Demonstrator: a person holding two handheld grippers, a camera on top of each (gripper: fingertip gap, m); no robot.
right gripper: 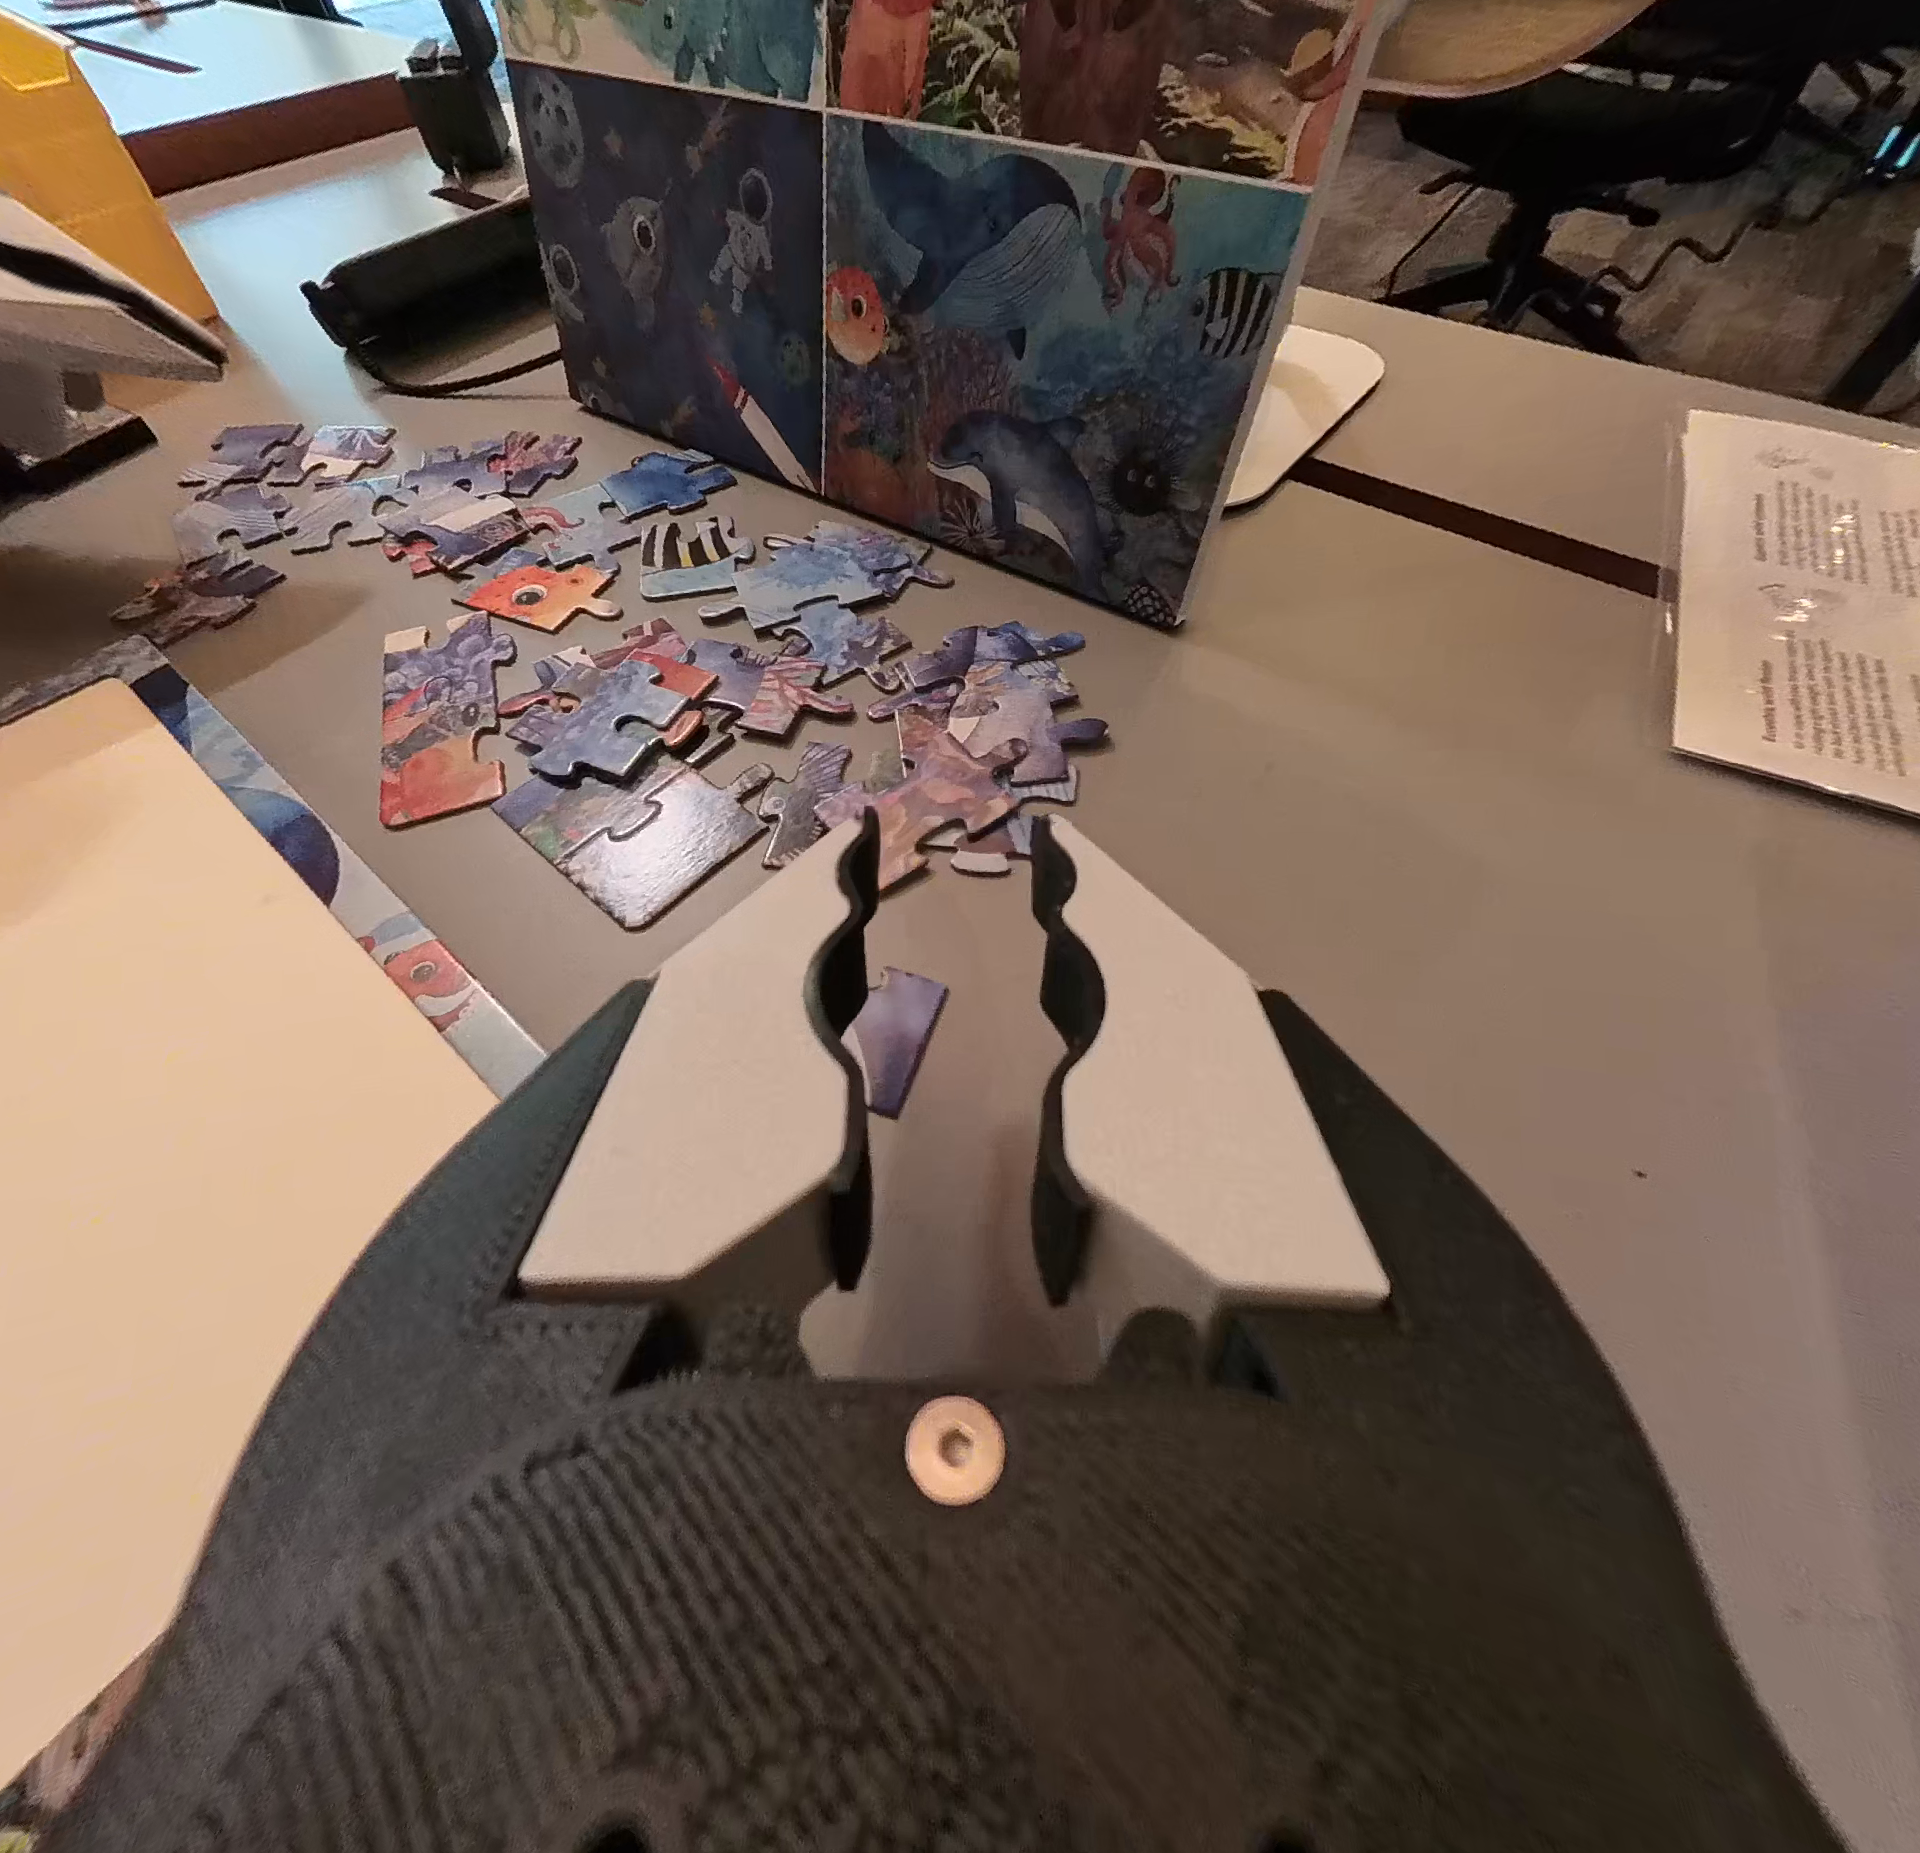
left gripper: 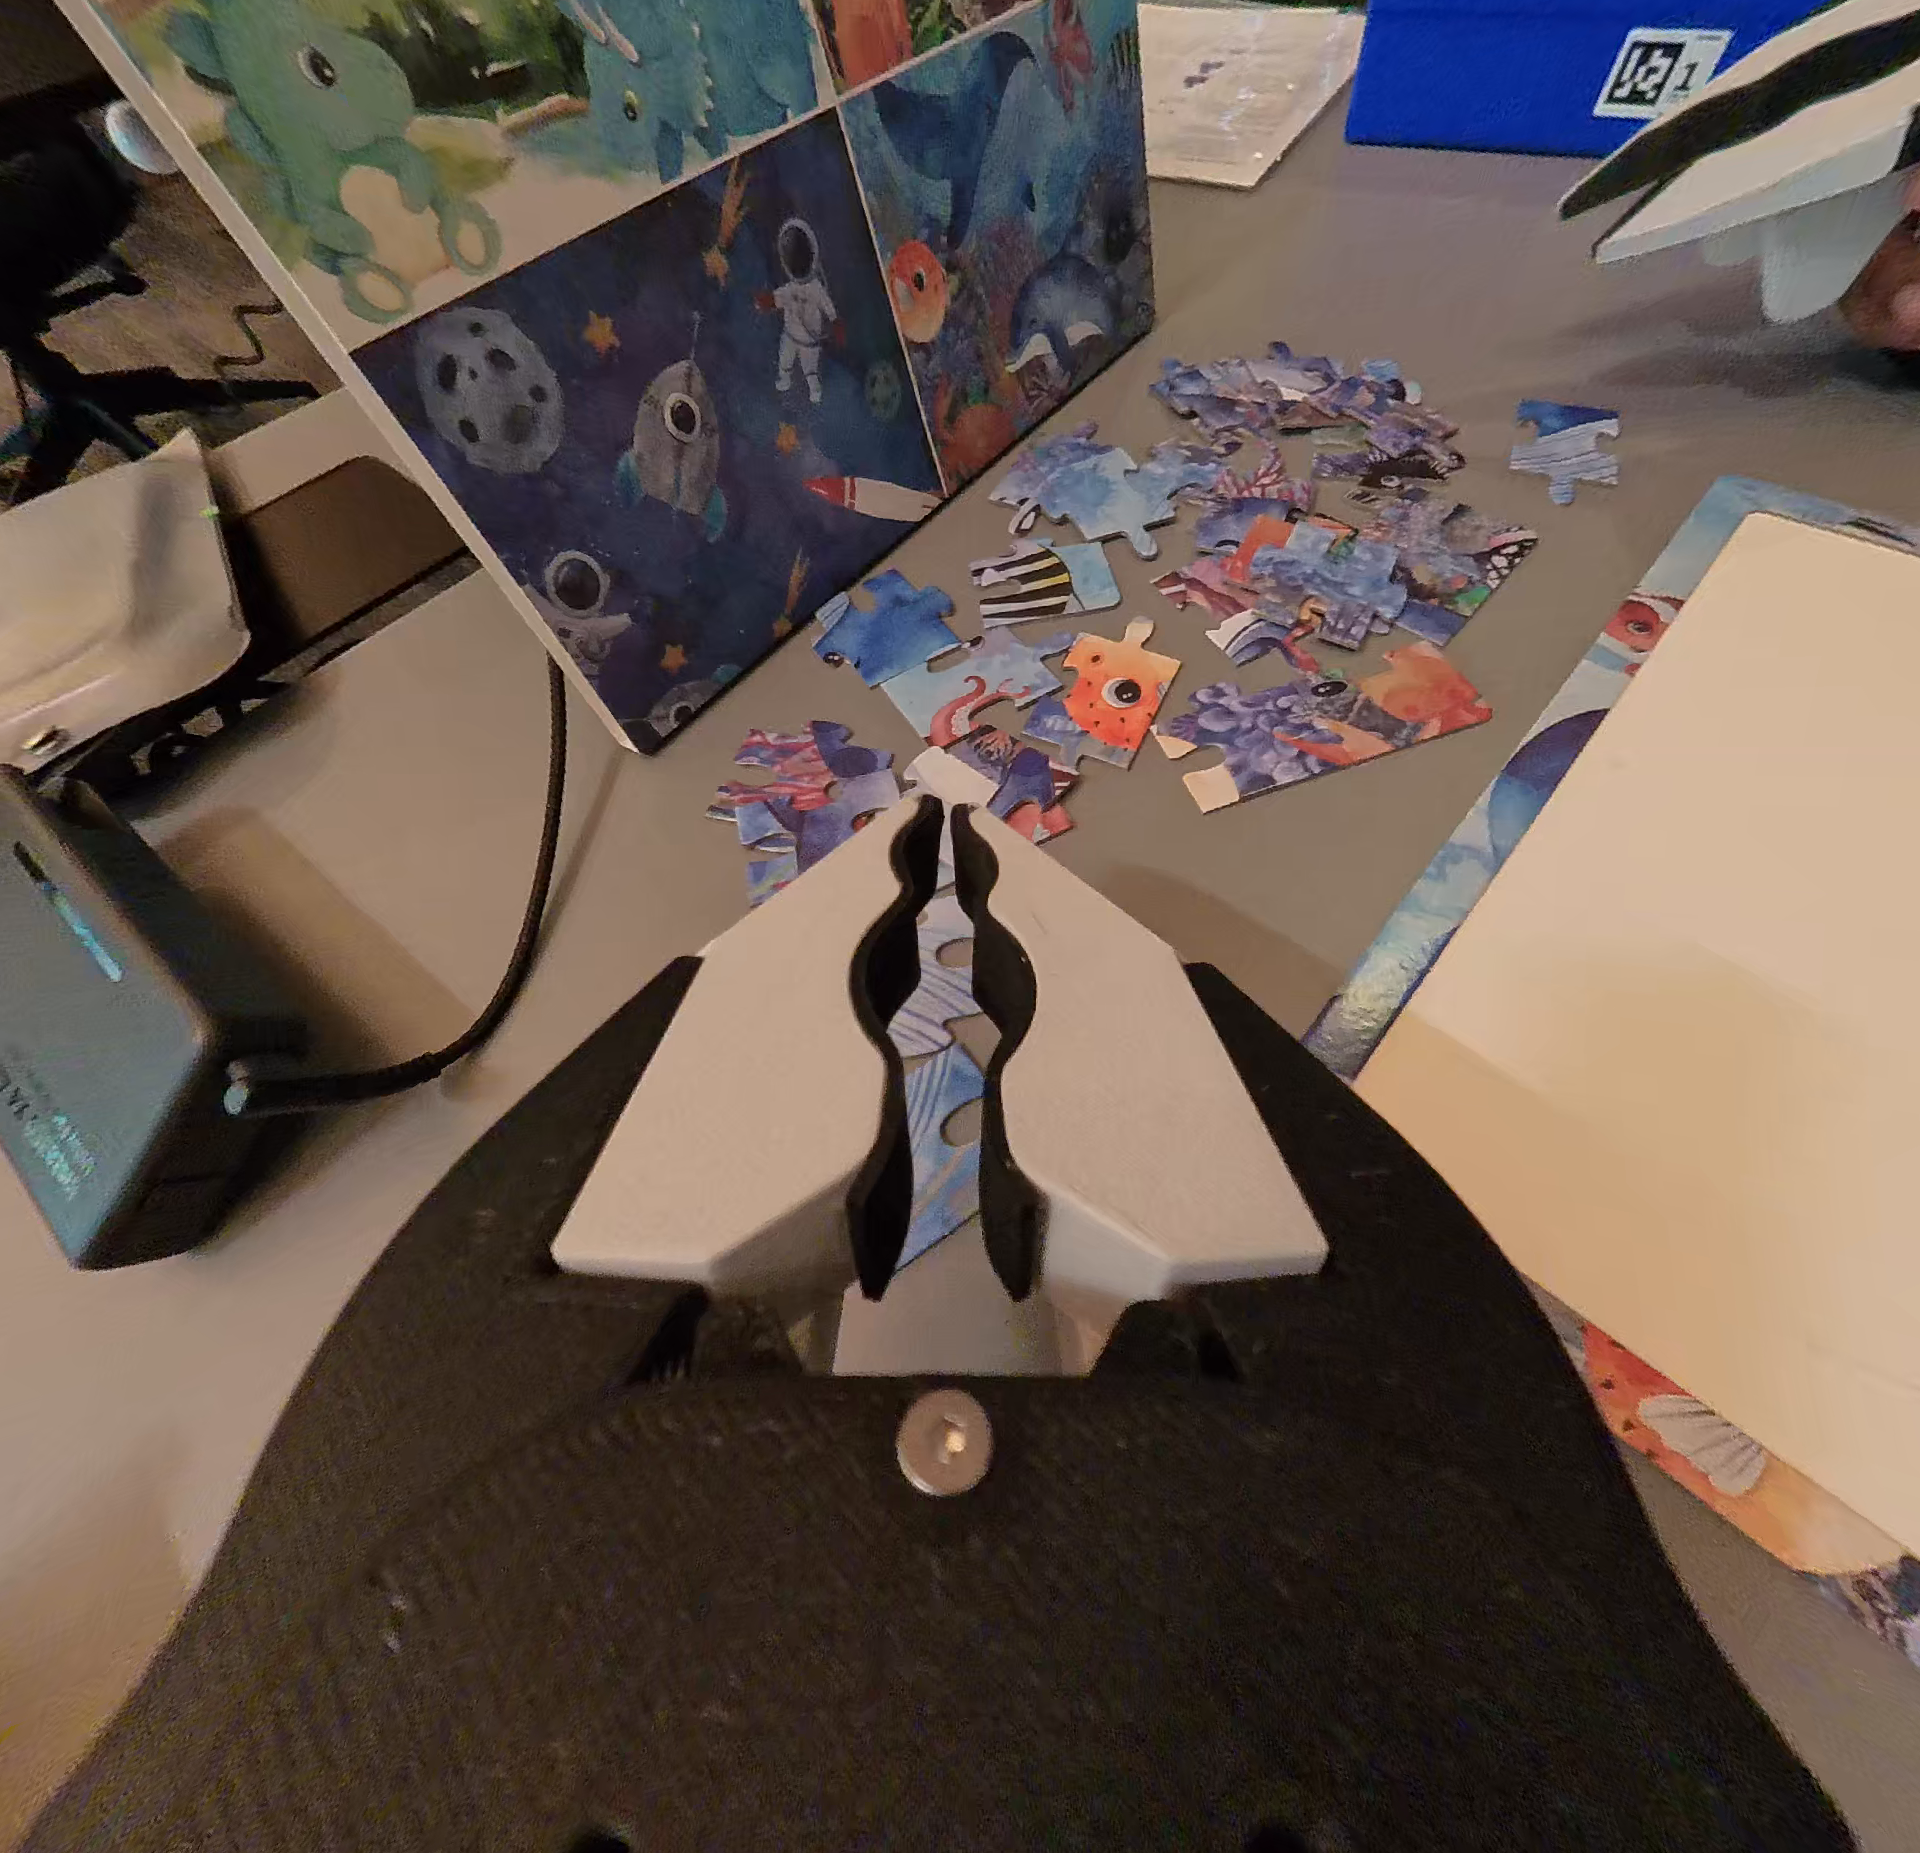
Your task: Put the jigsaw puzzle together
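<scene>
Left wrist view: the left gripper [left gripper: 948, 816] hovers low over a grey table [left gripper: 1299, 276], jaws nearly closed; blue pieces [left gripper: 935, 1055] show in the narrow gap, and whether they are pinched or lying below I cannot tell. Ahead, loose pieces [left gripper: 1195, 619] lie scattered beside an upright picture box [left gripper: 675, 380]. A puzzle tray [left gripper: 1704, 951], its pale centre bare of pieces, lies right. A dark device [left gripper: 94, 1024] with a cable sits left. A blue box [left gripper: 1558, 37] stands far back.

Right wrist view: the right gripper [right gripper: 954, 847] is spread apart, grasping nothing. One purple piece [right gripper: 899, 1040] lies on the table between its fingers. The pile [right gripper: 665, 660] sits ahead, before the box [right gripper: 935, 276]; the tray [right gripper: 187, 1024] lies left; a bagged leaflet [right gripper: 1797, 608] lies right.
</scene>
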